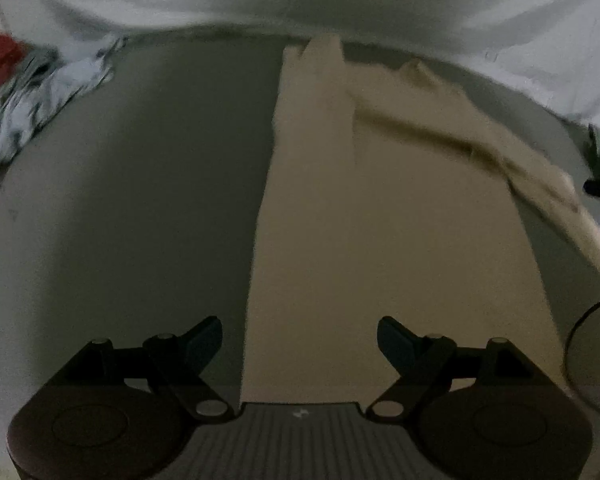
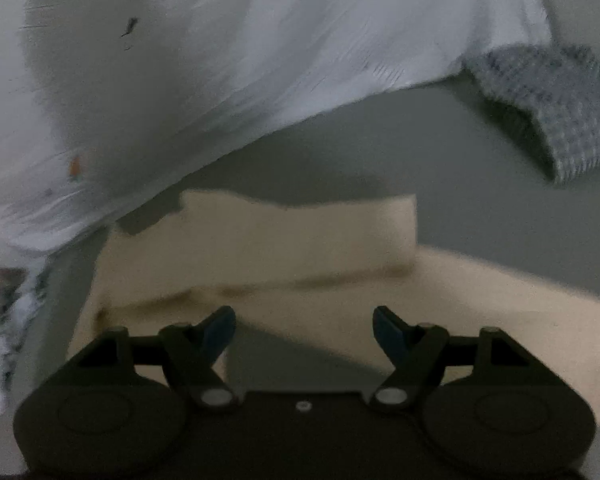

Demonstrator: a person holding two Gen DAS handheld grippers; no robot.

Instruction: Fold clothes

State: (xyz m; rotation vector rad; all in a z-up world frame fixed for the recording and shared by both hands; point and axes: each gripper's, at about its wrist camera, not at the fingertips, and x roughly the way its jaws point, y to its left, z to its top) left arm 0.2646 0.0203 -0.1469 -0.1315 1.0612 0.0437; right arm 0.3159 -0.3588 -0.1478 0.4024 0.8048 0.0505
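Grey tabletop (image 1: 140, 200), round pale object (image 1: 596, 356) at its right edge.

The left gripper (image 1: 299, 340) hangs with its two dark fingers (image 1: 204, 338) spread wide apart, holding nothing between them. The right gripper (image 2: 304, 330) is posed the same way, fingers (image 2: 388, 332) wide apart and empty, pointing forward and down.

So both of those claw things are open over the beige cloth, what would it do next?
Probably lower the left gripper and pinch the near end of the beige garment. Both grippers are open and hold nothing, the right gripper too, and the garment lies only partly folded on the grey surface, one flap doubled over.
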